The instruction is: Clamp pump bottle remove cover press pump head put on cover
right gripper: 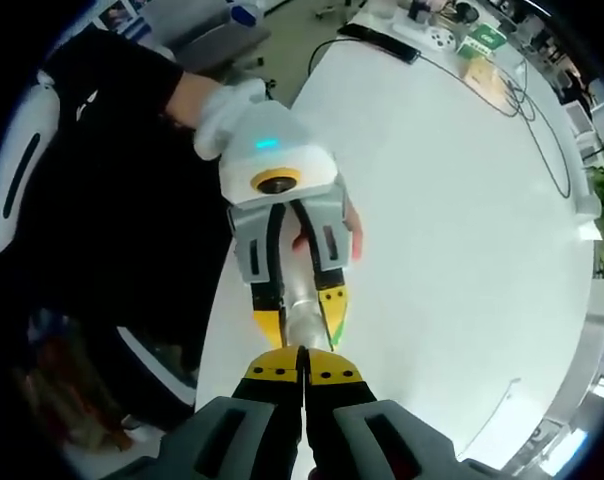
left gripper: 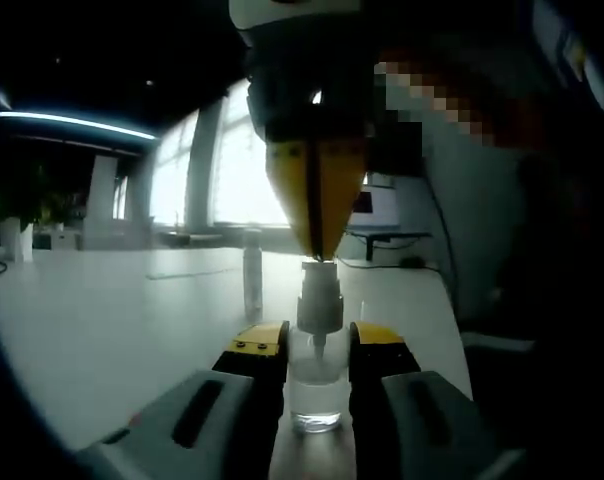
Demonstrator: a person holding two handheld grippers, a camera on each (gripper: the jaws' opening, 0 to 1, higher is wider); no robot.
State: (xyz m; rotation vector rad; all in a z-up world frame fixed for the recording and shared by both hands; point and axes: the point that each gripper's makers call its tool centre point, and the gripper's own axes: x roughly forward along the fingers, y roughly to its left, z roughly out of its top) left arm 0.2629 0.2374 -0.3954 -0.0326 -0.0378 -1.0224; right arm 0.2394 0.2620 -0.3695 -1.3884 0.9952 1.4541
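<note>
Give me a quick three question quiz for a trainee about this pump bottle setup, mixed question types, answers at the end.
1. True or false: the left gripper clamps the pump bottle between its jaws.
2. Multiple choice: the right gripper meets the bottle at A) its base, B) the pump head, C) its side wall.
3. Fill in: the clear cover stands upright on the white ____ behind the bottle.

Key: 1 true; 2 B; 3 table.

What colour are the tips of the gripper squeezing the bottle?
Yellow tips on the left gripper; clearest in the left gripper view.
</note>
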